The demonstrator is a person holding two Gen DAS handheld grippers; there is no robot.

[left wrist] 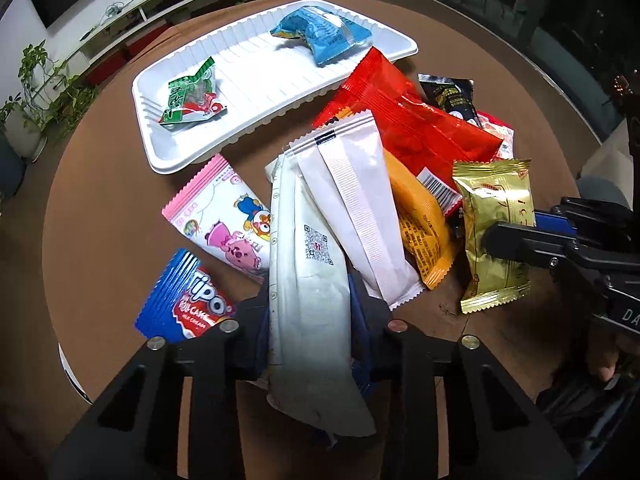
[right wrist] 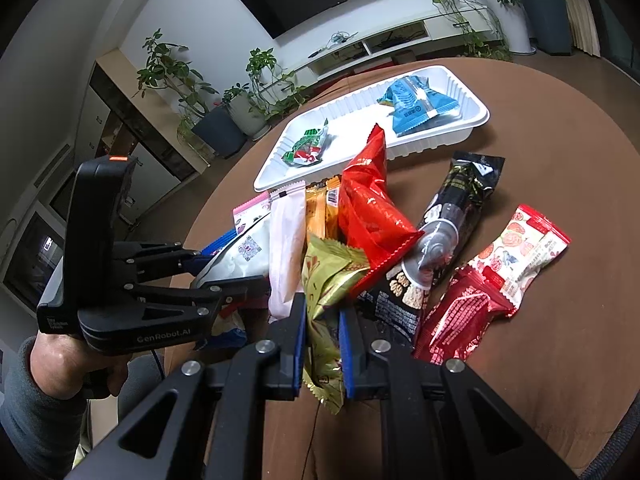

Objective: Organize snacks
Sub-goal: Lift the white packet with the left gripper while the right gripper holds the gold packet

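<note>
Left wrist view: we look steeply down along the fingers (left wrist: 256,320), close over the snack pile.
Right wrist view: we look obliquely down, close.
Shared: white tray (left wrist: 160,152) (right wrist: 480,114), pile, counter (left wrist: 100,216) (right wrist: 560,152).

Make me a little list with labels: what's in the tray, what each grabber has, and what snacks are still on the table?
Tray: white tray on the brown table
In tray: green-and-red packet; blue packet
Left gripper: shut on the white pouch
Right gripper: shut on the gold packet
Still on table: red bag, orange packet, pink cartoon packet, blue Tipo packet, black packet, more
Tray fill: mostly bare
</note>
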